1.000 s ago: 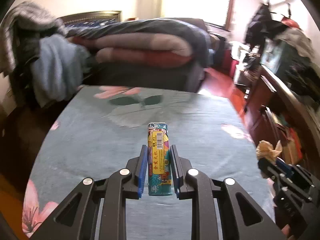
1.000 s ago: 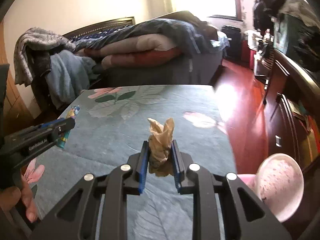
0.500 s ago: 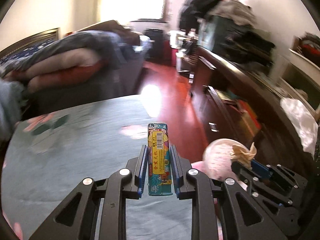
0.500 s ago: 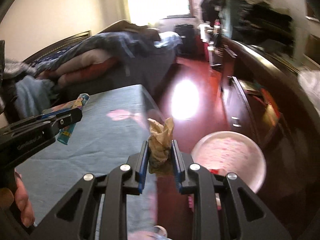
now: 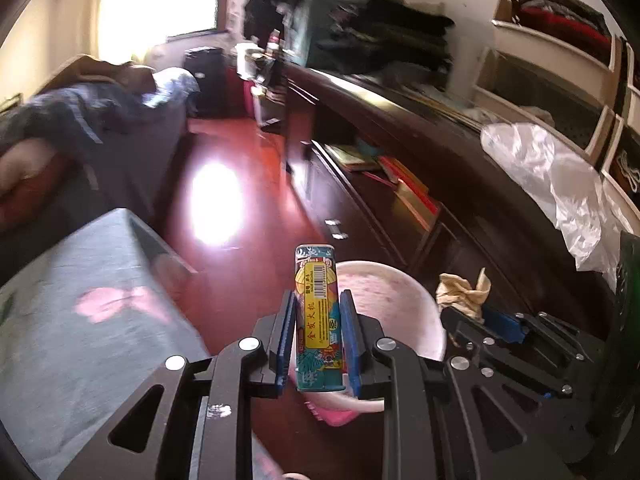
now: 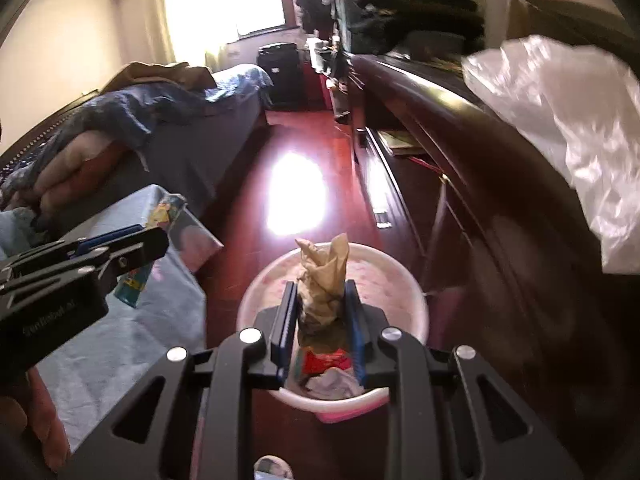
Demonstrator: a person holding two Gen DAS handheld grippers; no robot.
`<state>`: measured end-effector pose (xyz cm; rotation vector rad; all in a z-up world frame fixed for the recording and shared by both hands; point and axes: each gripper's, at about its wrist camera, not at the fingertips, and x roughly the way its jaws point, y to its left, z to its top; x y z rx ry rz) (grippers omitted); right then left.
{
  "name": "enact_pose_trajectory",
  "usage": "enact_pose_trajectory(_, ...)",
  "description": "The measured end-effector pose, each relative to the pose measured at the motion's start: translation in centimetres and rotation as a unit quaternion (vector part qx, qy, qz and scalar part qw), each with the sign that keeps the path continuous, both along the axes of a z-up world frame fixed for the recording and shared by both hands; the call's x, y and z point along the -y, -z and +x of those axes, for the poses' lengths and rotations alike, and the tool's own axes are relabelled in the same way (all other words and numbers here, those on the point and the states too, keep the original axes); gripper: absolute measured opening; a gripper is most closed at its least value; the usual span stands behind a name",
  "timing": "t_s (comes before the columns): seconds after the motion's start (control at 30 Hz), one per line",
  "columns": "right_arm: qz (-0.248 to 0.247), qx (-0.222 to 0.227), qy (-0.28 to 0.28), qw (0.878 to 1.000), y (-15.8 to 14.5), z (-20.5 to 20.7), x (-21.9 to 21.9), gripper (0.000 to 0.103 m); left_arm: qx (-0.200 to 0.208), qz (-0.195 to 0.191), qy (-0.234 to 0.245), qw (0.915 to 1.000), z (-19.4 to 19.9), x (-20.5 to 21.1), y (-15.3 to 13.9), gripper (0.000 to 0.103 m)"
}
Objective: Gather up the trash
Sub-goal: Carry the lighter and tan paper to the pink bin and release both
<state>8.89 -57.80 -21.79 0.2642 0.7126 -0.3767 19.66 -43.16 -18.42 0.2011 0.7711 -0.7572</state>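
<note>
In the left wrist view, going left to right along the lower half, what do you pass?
Table with the teal floral cloth → left gripper shut on the colourful wrapper → pink bin → crumpled tissue in the right gripper → clear plastic bag on the dark cabinet.

Both wrist cameras look forward and downward along their fingers, close above the pink bin [image 5: 400,304] [image 6: 412,280], sharing the red floor [image 5: 248,264] [image 6: 248,240].
</note>
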Motion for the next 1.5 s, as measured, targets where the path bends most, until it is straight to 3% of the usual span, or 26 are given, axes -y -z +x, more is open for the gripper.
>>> enact_pose_trajectory(0.33,0.031,-0.029,0.011,0.999,4.7,2.5,3.3,0.025,-0.054,0.018,0.031,0.9979,3.2,4.6,4.8,0.023)
enact_pose_trajectory(0.53,0.026,-0.037,0.009,0.999,6.3,3.6,3.9,0.028,-0.073,0.014,0.038,0.9965,4.4,5.4,5.9,0.023)
enact_pose_trajectory(0.6,0.025,-0.038,0.009,0.999,6.6,4.0,4.0,0.03,-0.077,0.007,0.041,0.9962,4.6,5.5,6.0,0.027)
enact_pose_trajectory(0.83,0.02,-0.032,0.014,0.999,7.1,4.7,4.1,0.068,-0.084,-0.014,0.033,0.9958,5.8,4.8,5.7,0.048)
enact_pose_trajectory(1.27,0.019,-0.066,0.028,0.997,6.9,4.4,1.8,0.086,-0.059,-0.013,-0.002,0.9982,5.8,1.5,4.1,0.082)
enact_pose_trajectory(1.5,0.023,-0.054,0.014,0.998,3.7,3.7,-2.1,0.098,-0.02,-0.011,-0.043,0.9988,4.9,-2.8,1.2,0.096)
